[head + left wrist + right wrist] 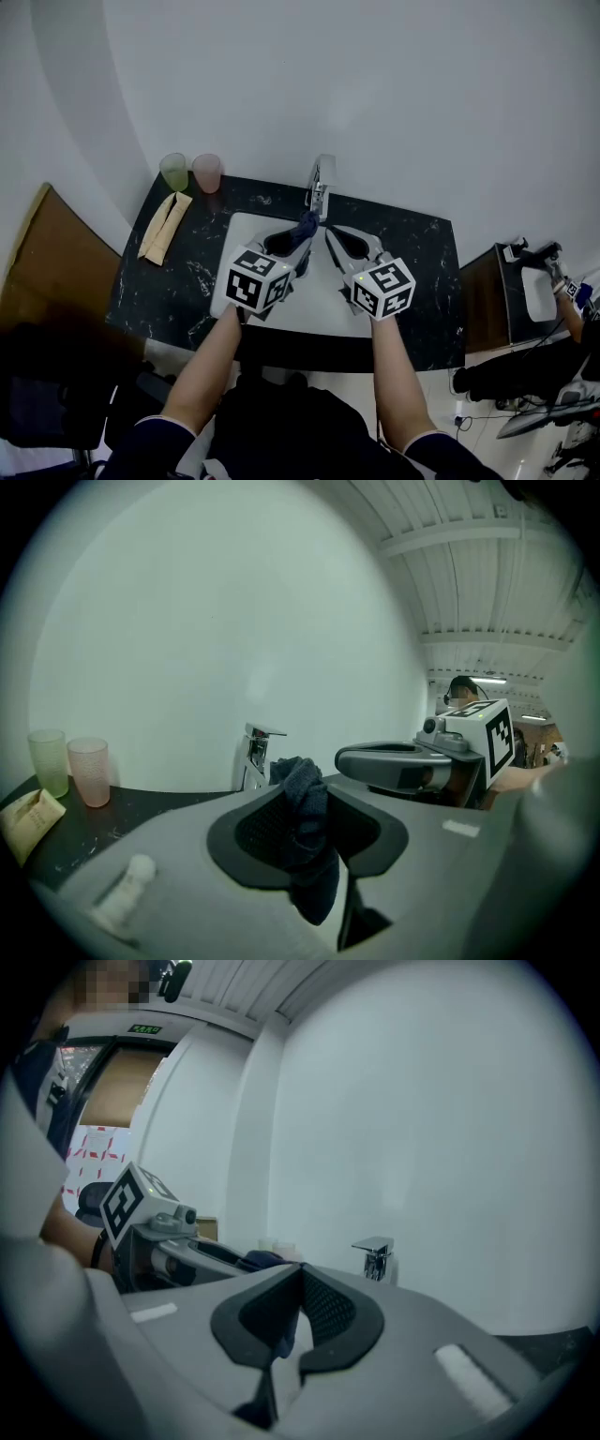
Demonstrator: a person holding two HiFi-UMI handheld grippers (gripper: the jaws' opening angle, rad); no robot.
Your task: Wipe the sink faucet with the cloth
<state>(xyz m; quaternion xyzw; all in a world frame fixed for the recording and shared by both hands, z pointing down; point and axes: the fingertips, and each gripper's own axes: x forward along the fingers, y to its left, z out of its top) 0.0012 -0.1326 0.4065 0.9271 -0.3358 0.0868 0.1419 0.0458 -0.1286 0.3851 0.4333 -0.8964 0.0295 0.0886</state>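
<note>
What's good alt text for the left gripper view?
The left gripper is shut on a dark blue cloth, with the chrome faucet behind it on a black counter. The right gripper is at right; a green cup and a pink cup stand far left.

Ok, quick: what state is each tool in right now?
Left tool: closed on the dark blue cloth.
Right tool: closed, tips together, nothing held.
</note>
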